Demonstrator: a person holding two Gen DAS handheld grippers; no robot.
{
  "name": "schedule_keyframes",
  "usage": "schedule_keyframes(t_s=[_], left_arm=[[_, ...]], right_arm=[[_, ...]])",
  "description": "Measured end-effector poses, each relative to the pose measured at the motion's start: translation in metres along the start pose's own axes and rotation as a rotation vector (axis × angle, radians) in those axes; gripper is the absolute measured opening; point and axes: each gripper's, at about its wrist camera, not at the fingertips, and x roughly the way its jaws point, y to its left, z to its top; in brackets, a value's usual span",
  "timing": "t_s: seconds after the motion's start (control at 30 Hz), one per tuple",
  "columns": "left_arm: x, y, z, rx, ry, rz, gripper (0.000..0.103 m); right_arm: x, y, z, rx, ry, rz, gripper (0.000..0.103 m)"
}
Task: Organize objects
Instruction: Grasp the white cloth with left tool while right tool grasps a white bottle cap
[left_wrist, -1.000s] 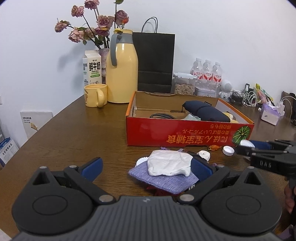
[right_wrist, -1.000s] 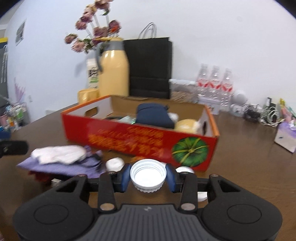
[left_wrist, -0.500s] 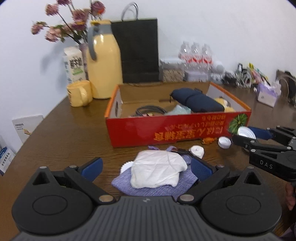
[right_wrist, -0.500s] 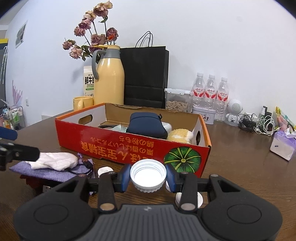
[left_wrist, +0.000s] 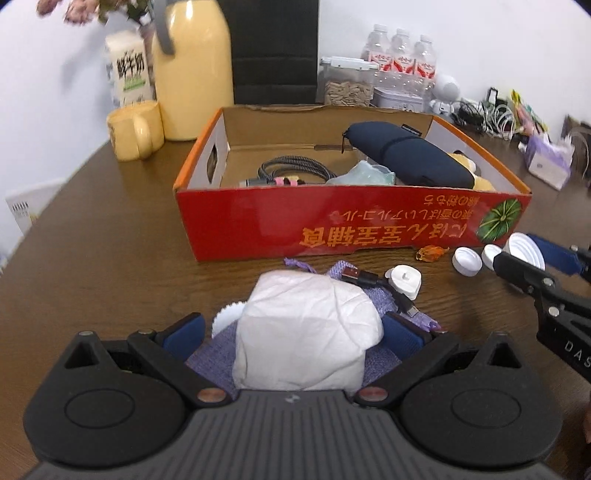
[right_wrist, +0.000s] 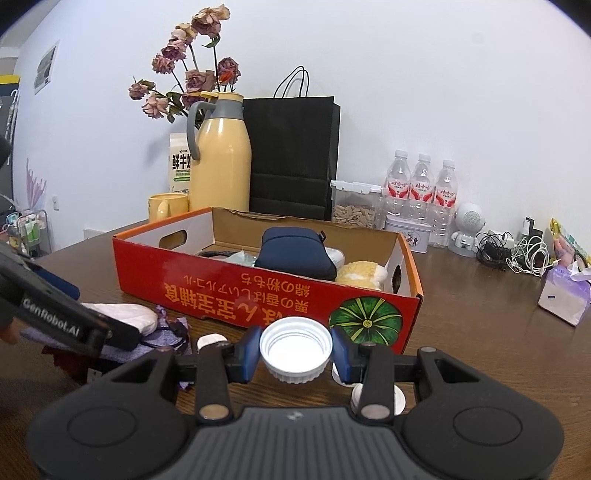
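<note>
A white folded bundle (left_wrist: 306, 332) lies on a purple cloth (left_wrist: 218, 356) in front of the red cardboard box (left_wrist: 332, 229). My left gripper (left_wrist: 293, 328) is open, with its blue pads on either side of the bundle and a gap on the left. My right gripper (right_wrist: 295, 350) is shut on a white bottle cap (right_wrist: 295, 347), held just above the table near the box's pumpkin corner (right_wrist: 364, 321). The left wrist view shows that cap (left_wrist: 526, 249) at the far right. The box holds a navy pouch (left_wrist: 406, 158), a coiled cable (left_wrist: 291, 171) and a yellow plush (right_wrist: 360, 273).
Two loose white caps (left_wrist: 467, 261), a white puck (left_wrist: 404, 280), a USB cable (left_wrist: 369, 277) and an orange wrapper (left_wrist: 430, 253) lie before the box. Behind it stand a yellow jug (right_wrist: 221, 162), a mug (left_wrist: 135, 134), a black bag (right_wrist: 295, 155), bottles (right_wrist: 421, 188) and a tissue pack (right_wrist: 563, 295).
My left gripper has come forward and tipped down over the white bundle, which now sits between its pads. The right gripper has kept still with the cap.
</note>
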Motion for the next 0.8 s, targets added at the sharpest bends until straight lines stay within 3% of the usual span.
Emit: schedule_keyframes(t_s=[0.07, 0.17, 0.23, 0.33, 0.7, 0.8], left_arm=[[0.000, 0.004, -0.002, -0.025, 0.000, -0.021, 0.102], [-0.001, 0.008, -0.005, -0.063, -0.011, -0.043, 0.093], [-0.004, 0.009, -0.006, -0.068, -0.028, -0.044, 0.077], [-0.007, 0.009, -0.008, -0.065, -0.041, -0.043, 0.065], [-0.022, 0.014, -0.016, -0.037, -0.124, -0.034, 0.060], [-0.031, 0.015, -0.015, -0.029, -0.162, -0.040, 0.051]], right_arm=[[0.000, 0.000, 0.000, 0.002, 0.002, 0.001, 0.039], [0.000, -0.001, 0.000, 0.005, 0.003, 0.002, 0.039], [0.000, -0.001, 0.000, 0.004, 0.003, 0.003, 0.039], [0.000, -0.001, 0.001, 0.004, 0.005, 0.002, 0.039], [0.000, 0.003, 0.000, -0.018, 0.006, -0.005, 0.039], [-0.001, 0.004, 0.000, -0.023, -0.002, -0.007, 0.039]])
